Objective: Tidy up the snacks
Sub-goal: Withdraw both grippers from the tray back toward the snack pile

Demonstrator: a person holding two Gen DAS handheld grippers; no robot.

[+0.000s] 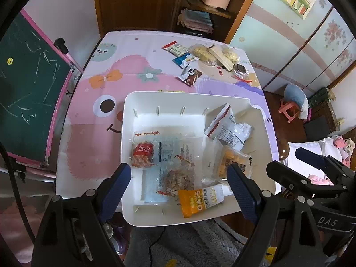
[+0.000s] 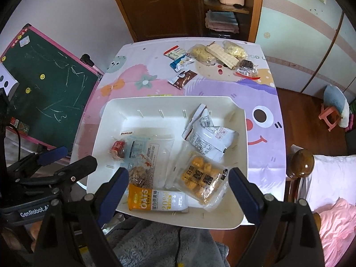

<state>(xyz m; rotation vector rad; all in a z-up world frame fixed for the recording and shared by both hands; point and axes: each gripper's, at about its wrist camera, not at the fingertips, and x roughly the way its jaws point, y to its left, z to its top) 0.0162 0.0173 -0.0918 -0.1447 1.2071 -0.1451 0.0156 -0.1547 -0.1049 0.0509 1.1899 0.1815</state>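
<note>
A white bin point(image 1: 169, 99) point(image 2: 241, 120) sits at the near edge of the table. It holds several snack packets: an orange oats bar point(image 1: 195, 202) point(image 2: 153, 200), a yellow snack pack point(image 1: 233, 162) point(image 2: 202, 178), a white pack point(image 1: 231, 131) point(image 2: 207, 135) and clear packs point(image 1: 169, 155) point(image 2: 146, 153). Loose snacks point(image 1: 207, 60) point(image 2: 209, 57) lie at the far side. My left gripper point(image 1: 179, 188) is open and empty above the bin's near side. My right gripper point(image 2: 179, 189) is open and empty over the bin's near edge.
A cartoon tablecloth point(image 1: 124, 75) point(image 2: 222, 86) covers the table. A green chalkboard point(image 1: 29, 84) point(image 2: 49, 89) stands left. A wooden bedpost point(image 2: 300, 162) and bed are at the right. A pink stool point(image 1: 289, 109) point(image 2: 329, 113) stands on the floor beyond.
</note>
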